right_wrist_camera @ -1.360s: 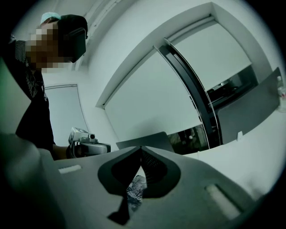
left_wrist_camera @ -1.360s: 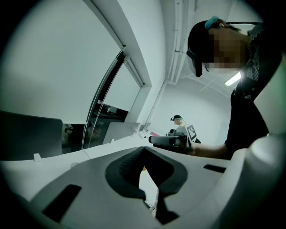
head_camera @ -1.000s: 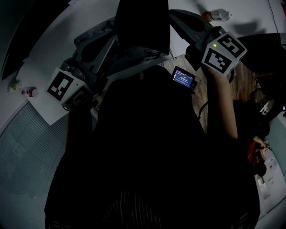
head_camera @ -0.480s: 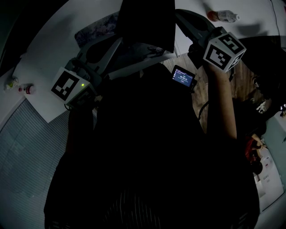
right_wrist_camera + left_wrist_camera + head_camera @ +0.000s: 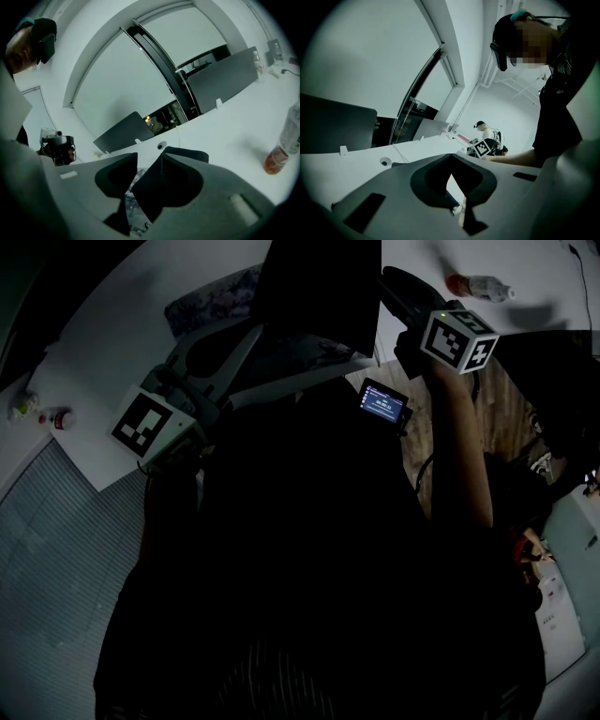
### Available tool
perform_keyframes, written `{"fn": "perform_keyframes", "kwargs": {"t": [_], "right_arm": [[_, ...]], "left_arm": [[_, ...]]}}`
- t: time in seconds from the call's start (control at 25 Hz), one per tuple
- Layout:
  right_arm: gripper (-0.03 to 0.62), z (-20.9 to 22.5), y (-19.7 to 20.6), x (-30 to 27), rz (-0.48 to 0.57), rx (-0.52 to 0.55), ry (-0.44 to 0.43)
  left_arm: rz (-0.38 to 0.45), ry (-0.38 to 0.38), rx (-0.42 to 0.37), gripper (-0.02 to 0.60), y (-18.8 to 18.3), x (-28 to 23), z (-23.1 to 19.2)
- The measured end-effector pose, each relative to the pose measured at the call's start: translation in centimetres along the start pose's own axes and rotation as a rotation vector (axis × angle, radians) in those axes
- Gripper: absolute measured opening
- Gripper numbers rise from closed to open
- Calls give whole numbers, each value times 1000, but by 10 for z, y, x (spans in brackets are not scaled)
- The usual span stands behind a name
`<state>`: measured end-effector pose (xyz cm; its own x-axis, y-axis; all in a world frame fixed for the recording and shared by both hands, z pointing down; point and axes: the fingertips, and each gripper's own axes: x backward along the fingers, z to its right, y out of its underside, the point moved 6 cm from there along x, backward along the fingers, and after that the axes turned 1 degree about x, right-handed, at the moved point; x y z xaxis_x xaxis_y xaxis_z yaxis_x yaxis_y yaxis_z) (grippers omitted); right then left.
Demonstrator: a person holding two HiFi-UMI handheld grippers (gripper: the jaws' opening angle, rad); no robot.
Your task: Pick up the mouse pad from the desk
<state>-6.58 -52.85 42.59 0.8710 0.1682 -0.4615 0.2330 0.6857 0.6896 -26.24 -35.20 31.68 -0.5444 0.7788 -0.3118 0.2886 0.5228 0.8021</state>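
Patterned mouse pad (image 5: 212,298) flat on white worktop (image 5: 103,352), upper left of centre in head view, left tongs (image 5: 452,157) clenched tip to tip, right tongs (image 5: 149,159) opening, pad pattern visible through their gap, bottle (image 5: 480,285) upper right.

A white desk (image 5: 94,371) stood over grey carpet (image 5: 56,568) and wood floor (image 5: 502,418). Dark dividers (image 5: 225,82) lined it below a large window (image 5: 117,89).

Head view looks steeply down from above, both gripper views sit low, close over the shared white desk (image 5: 225,136)
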Motion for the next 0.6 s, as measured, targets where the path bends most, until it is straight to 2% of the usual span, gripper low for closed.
{"fn": "perform_keyframes", "kwargs": {"t": [0.12,0.36,0.52,0.6], "right_arm": [[195,20,12,-5,-30,-36,44],[231,58,48,-15,-114,-97,103],[264,83,68,-16,-132,-203,130],[268,90,77,-17,-155,-215,147]], "left_arm": [[7,-7,8,8,1,2,-3],[-4,-35,24,8,3,4,-4],[-7,-52,23,8,0,3,-4],[-9,-64,22,8,0,6,-6]]}}
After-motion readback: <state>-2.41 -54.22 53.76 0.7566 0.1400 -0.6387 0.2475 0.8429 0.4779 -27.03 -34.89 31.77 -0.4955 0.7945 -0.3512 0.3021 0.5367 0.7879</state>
